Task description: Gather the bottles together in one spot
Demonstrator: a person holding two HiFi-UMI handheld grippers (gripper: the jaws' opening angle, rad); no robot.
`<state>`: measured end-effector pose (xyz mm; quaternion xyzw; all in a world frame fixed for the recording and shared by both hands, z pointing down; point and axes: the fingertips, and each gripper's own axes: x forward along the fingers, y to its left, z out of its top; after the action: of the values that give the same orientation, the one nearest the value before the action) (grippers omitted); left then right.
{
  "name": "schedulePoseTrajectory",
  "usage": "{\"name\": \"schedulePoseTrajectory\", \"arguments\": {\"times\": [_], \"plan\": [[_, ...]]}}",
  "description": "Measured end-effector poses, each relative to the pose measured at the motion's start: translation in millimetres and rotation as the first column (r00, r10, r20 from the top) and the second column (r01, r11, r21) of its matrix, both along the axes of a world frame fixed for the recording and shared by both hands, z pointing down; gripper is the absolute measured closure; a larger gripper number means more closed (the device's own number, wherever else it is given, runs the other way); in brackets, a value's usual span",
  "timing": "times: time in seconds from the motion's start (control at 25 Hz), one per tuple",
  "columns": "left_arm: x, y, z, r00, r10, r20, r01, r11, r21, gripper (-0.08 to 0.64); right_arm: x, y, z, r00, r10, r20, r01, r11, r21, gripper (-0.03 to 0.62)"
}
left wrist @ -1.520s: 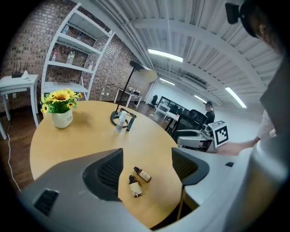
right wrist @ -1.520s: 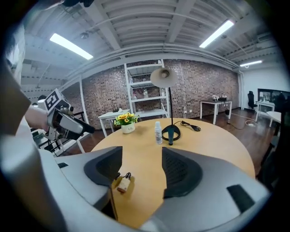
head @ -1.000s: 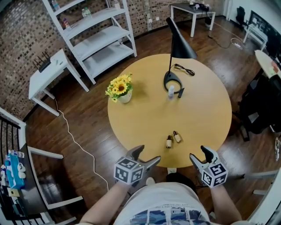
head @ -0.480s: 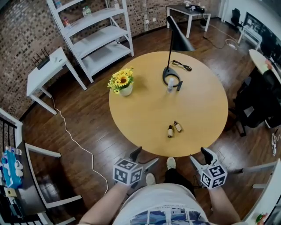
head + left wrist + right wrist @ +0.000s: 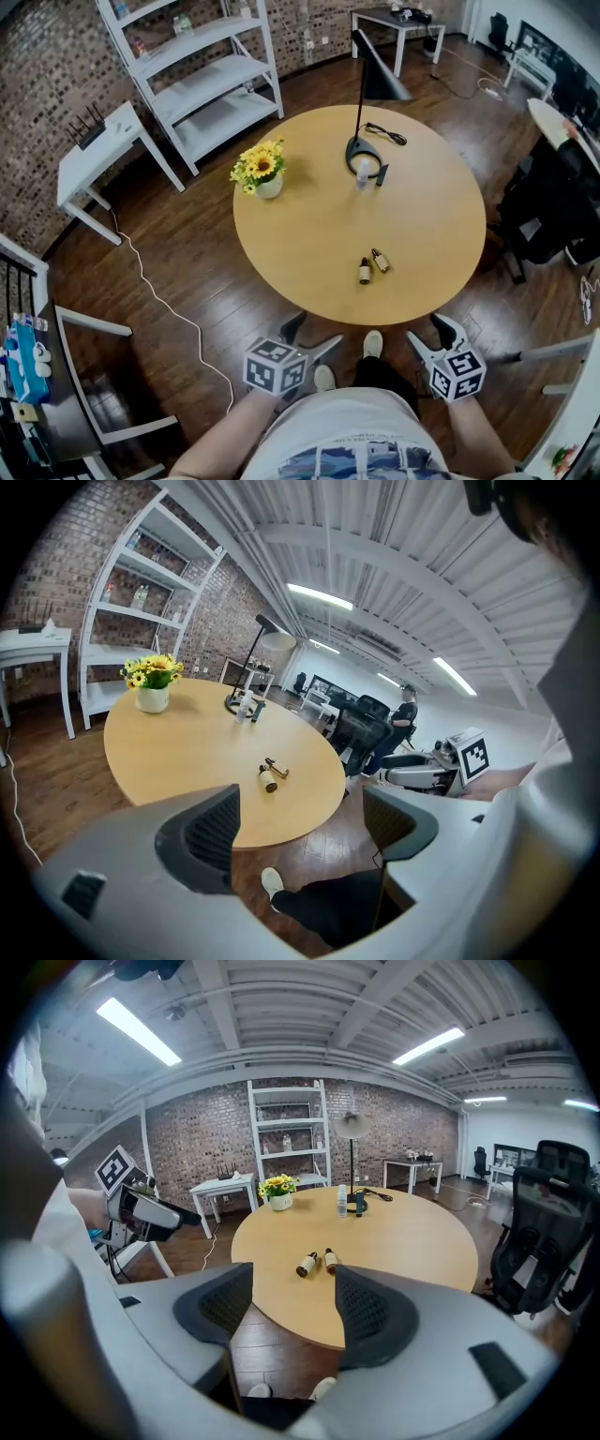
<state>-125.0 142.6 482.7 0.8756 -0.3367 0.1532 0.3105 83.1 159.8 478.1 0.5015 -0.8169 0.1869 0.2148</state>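
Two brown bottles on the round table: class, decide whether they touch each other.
Apart. The right gripper view shows a strip of bare tabletop between the left-hand bottle and the right-hand bottle.

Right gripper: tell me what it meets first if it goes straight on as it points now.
Probably the small brown bottles lying on the round table, seen in the gap between the open jaws of the right gripper. Height is unclear; it might pass above them.
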Motion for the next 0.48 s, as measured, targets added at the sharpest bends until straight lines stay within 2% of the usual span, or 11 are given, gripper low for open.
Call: {"name": "schedulePoseTrajectory", "arguments": {"times": [0.28, 0.48], "plan": [[11.0, -8.2, 7.8, 1.0, 0.002, 0.018, -0.002, 1.0, -0.011, 0.175, 5.5, -9.1, -0.6, 1.0, -0.014, -0.006, 0.014, 1.0, 0.001, 0.296], [35.2, -24.4, 24.3, 0.999, 0.024, 0.046, -0.022, 0.999, -0.045, 0.175, 23.3, -20.6, 5.1, 1.0, -0.011, 0.005, 0.011, 1.0, -0.017, 0.295]]}}
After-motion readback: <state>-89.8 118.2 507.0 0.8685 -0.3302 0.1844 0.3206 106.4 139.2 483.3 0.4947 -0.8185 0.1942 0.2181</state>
